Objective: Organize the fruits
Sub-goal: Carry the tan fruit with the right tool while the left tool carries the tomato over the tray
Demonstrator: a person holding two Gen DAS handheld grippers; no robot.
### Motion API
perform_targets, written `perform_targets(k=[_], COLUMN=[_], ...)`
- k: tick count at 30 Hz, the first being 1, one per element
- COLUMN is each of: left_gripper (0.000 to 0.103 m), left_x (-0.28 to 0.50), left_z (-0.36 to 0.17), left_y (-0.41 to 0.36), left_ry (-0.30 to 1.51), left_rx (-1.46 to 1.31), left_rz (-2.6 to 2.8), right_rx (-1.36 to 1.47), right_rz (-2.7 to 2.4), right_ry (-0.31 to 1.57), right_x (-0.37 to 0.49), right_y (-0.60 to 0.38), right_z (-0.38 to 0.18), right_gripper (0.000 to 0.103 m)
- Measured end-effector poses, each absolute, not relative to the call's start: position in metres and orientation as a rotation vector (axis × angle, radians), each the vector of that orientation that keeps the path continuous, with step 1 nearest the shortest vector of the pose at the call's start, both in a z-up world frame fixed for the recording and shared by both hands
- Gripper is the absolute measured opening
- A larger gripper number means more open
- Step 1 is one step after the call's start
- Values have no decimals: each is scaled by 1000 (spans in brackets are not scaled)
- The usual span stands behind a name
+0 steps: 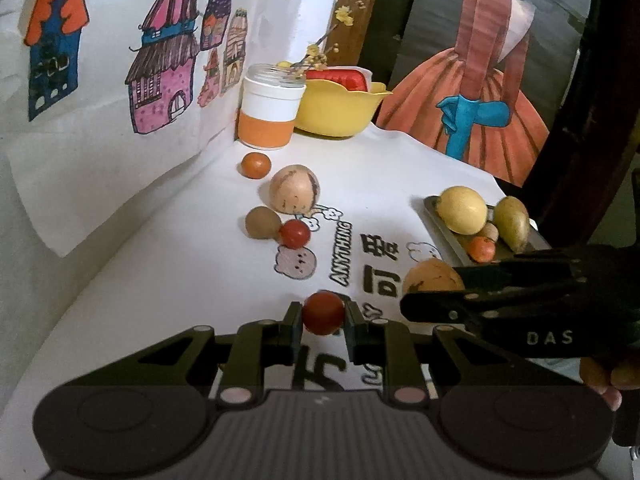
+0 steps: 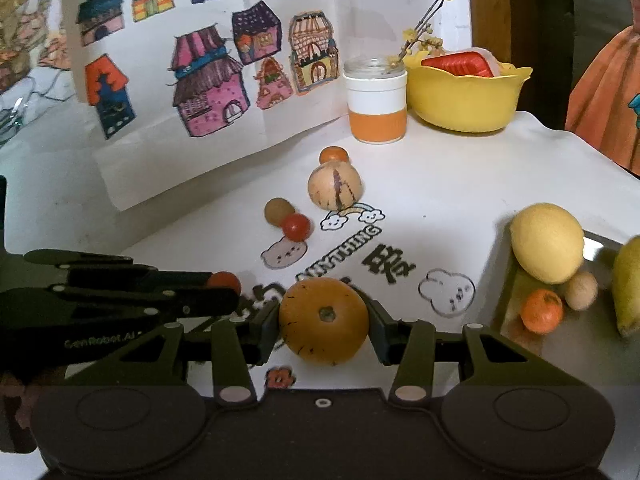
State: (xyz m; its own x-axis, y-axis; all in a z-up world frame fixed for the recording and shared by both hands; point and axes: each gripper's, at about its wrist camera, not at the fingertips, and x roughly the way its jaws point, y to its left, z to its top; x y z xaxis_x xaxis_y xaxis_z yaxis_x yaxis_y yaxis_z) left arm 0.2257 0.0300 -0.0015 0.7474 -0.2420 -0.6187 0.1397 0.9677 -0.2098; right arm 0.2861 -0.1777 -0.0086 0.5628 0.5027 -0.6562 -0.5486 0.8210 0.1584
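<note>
Where house drawings (image 2: 208, 80) hang, fruit dots the white tablecloth (image 2: 440, 184).

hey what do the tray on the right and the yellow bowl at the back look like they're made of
Tray: looks like brushed or polished metal, grey with bright reflections on its floor. Yellow bowl: probably plastic, judging by its smooth, uniform colour, soft sheen and thin wavy rim.

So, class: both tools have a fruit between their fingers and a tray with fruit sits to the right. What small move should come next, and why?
Probably carry the right tool, shut on the orange fruit, rightward over the tray to the bare spot near its front corner. It is the nearer tool, and the lemon and small tangerine already lie there.
</note>
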Motion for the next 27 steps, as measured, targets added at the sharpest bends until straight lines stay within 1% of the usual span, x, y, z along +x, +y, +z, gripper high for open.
perform_targets(k=[17,27], left_gripper=[24,24], left_x=[189,184], left_z=[20,23], left_y=[-25,-75], left_ry=[674,673], left_rx=[-131,-108], left_rz=[-319,-410], right_rx=[-45,-21], right_rz=[511,409], right_ry=[687,683], right_x=[209,186], right_y=[-252,-305], right_z=[20,21], right_gripper=[49,49])
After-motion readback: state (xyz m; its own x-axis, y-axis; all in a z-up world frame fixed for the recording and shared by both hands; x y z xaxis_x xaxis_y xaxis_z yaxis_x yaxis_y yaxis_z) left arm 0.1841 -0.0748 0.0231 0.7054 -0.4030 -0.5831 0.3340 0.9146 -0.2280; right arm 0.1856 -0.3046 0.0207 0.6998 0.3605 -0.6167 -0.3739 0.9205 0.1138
